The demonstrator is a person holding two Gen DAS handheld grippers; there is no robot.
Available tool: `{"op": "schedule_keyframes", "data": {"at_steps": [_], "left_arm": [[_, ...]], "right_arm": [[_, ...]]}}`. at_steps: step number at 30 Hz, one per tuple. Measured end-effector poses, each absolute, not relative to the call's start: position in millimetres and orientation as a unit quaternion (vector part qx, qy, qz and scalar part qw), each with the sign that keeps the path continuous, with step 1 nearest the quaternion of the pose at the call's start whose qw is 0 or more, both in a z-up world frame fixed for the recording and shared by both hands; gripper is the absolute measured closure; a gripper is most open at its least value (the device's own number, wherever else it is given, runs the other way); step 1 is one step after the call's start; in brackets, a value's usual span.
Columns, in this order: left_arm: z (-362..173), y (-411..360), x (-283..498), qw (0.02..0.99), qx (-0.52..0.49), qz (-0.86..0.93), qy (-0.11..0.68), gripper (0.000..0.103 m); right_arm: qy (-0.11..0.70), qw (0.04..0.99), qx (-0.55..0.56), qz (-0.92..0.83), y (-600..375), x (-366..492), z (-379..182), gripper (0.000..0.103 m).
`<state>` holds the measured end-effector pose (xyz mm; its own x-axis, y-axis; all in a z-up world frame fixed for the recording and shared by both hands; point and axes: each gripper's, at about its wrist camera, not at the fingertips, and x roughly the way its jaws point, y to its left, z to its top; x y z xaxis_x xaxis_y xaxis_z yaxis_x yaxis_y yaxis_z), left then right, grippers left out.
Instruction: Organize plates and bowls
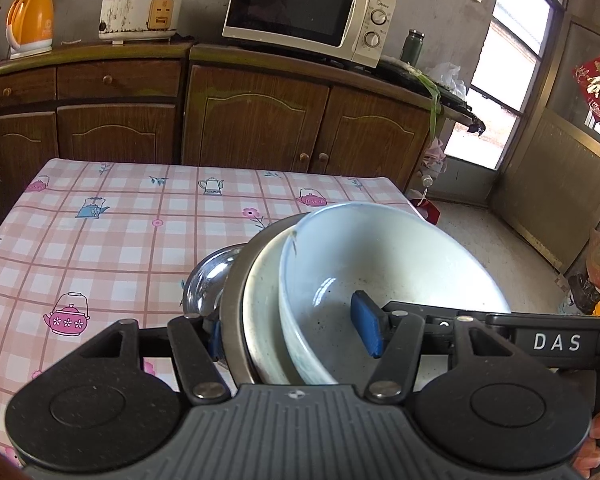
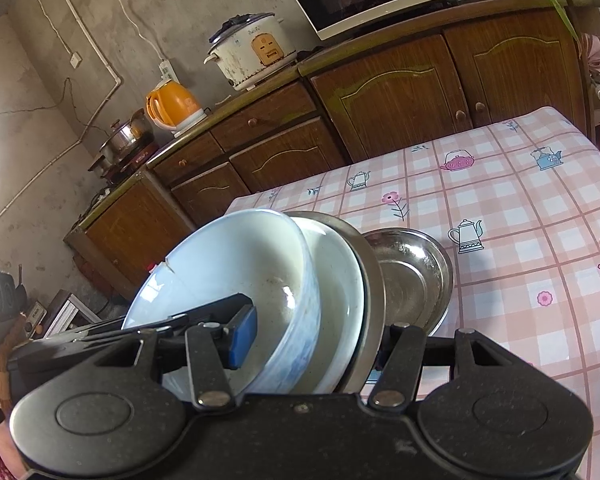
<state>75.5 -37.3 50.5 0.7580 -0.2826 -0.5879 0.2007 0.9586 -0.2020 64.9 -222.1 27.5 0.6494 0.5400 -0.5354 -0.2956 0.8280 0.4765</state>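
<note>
A chipped pale blue ceramic bowl (image 1: 380,272) nests tilted in a cream shallow dish (image 1: 260,320), then a dull steel plate (image 1: 232,304), stacked on edge beside a shiny steel plate (image 1: 206,280).

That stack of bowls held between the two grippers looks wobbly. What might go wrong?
The bowls are tipped on edge and pinched as a stack by both grippers, left and right; if either loosens, they could slide apart and drop. The white bowl seems already cracked at its rim, so squeezing might break it. They could also knock the steel dish.
</note>
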Motion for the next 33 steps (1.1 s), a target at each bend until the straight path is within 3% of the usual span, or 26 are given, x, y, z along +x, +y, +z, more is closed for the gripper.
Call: {"op": "schedule_keyframes", "data": {"at_steps": [33], "left_arm": [[54.8,-35.4,82.7,0.940,-0.056,-0.131,0.310,0.043]], "right_arm": [[0.333,0.895,0.178,0.237,-223.6,73.1,36.5,0.036]]}}
